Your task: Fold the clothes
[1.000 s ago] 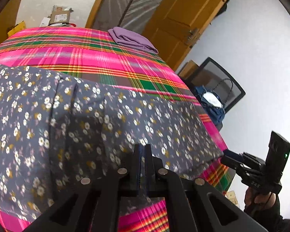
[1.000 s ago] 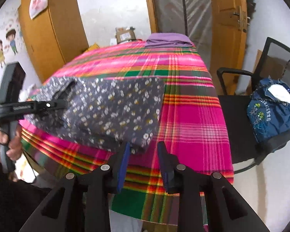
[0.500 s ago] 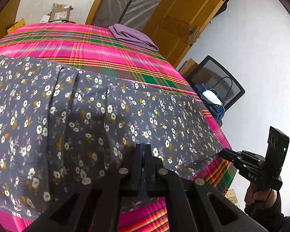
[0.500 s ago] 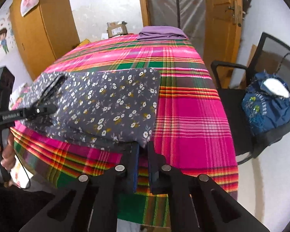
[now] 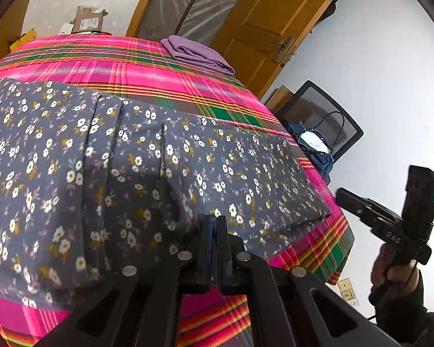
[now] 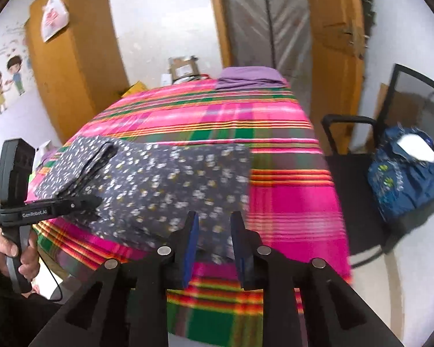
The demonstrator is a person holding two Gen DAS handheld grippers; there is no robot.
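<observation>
A grey floral garment lies folded on the pink plaid tablecloth, near the table's front edge. My left gripper is shut on the garment's near edge, where the cloth bunches up to its tips. In the right wrist view the left gripper pinches the garment at its left side. My right gripper is opening; the garment's near right corner shows in the gap, but the pads do not press on it. The left wrist view shows the right gripper just off that corner.
A folded purple cloth lies at the table's far end beside a cardboard box. A black chair with a blue bag stands to the right. A wooden wardrobe is at the back left.
The right gripper went from open to shut at the garment's near right corner, then opened and drew back a little. The garment lies flatter. The left gripper has stayed shut in place.
</observation>
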